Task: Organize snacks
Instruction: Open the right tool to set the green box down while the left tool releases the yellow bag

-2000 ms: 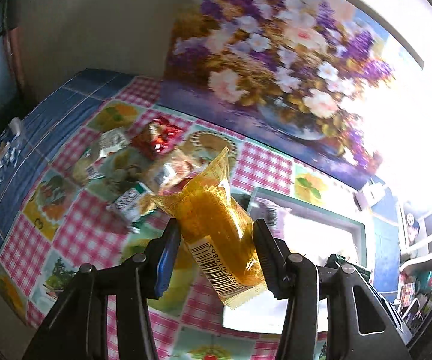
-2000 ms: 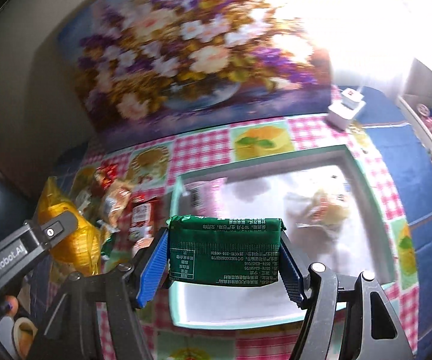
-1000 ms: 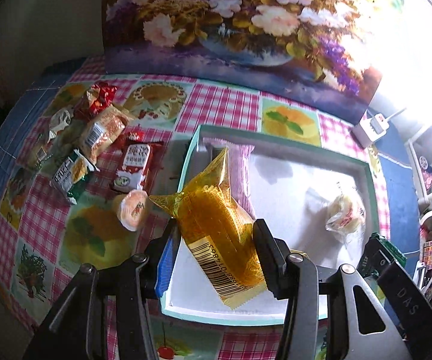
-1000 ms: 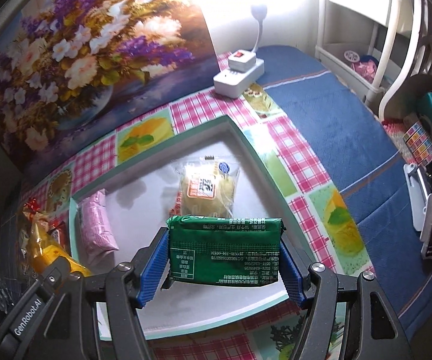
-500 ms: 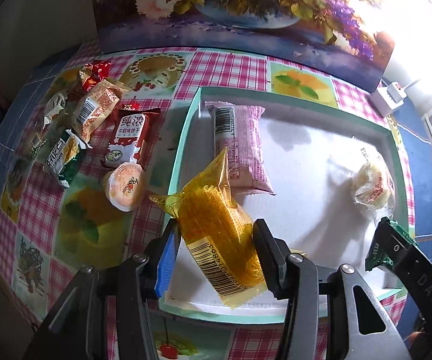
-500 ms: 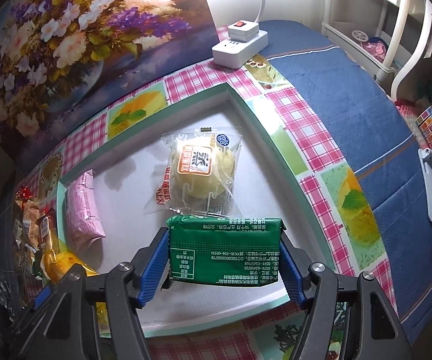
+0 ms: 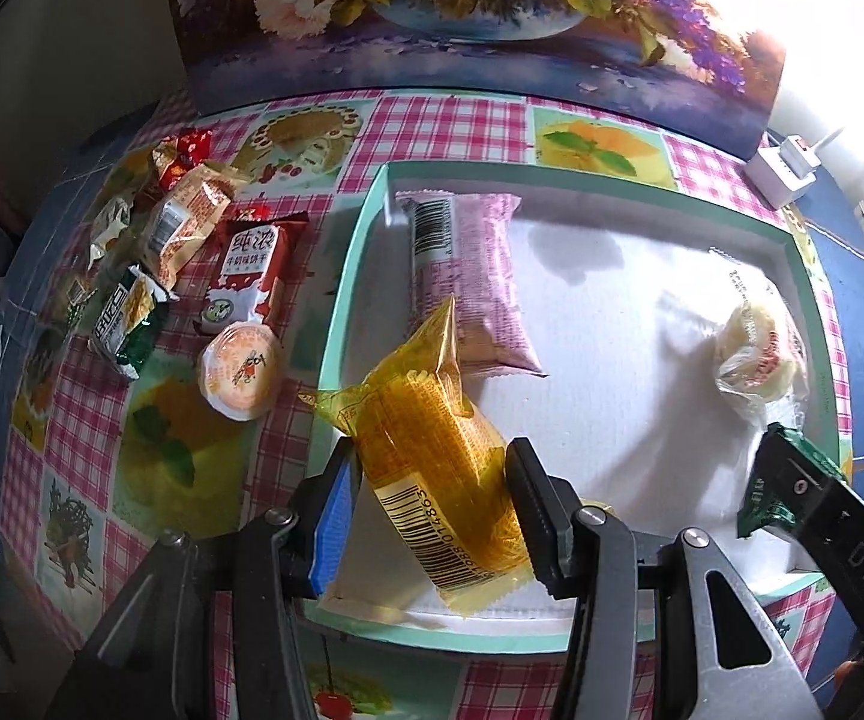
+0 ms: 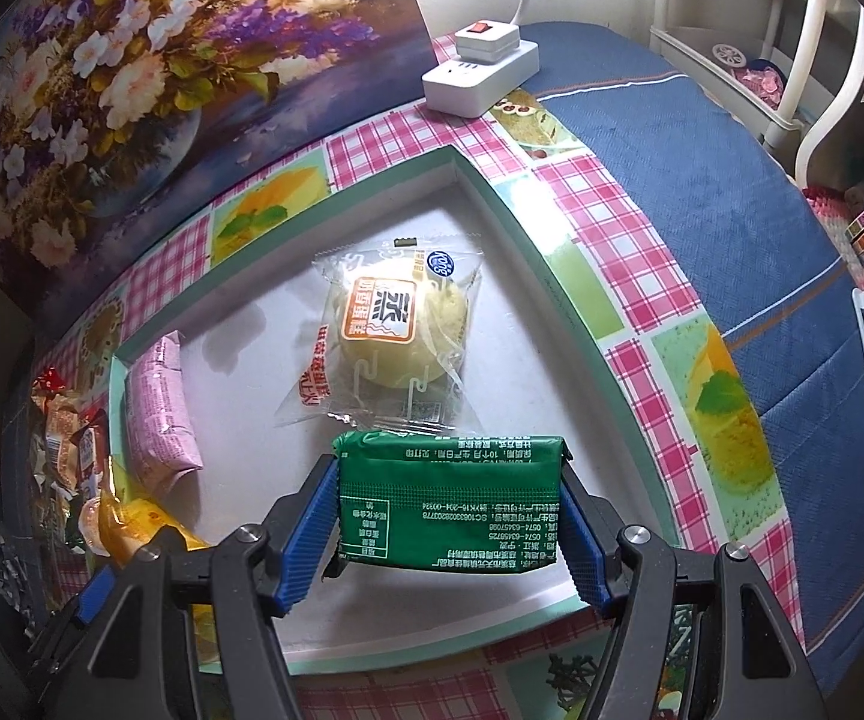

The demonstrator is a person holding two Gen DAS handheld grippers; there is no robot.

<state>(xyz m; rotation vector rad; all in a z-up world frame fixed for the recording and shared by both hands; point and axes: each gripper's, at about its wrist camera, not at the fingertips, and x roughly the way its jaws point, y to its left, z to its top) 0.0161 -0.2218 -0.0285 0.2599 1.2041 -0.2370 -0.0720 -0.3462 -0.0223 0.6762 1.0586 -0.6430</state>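
Yellow snack pack [image 7: 432, 450] was clamped in left gripper [image 7: 432, 516], hanging over the near-left corner of the teal-rimmed tray [image 7: 345, 294]. Green snack pack [image 8: 449, 501] was clamped in right gripper [image 8: 449, 525] over the tray's near edge. Pink packet [image 7: 471, 276] and clear-wrapped bun [image 8: 399, 330] lay inside. Loose snacks, jelly cup [image 7: 240, 369] sat left on the checkered tablecloth [image 7: 444, 126].

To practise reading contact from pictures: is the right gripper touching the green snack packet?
Touching. The right wrist view shows the right gripper with both blue pads pressed against the ends of the green snack packet, no gap.
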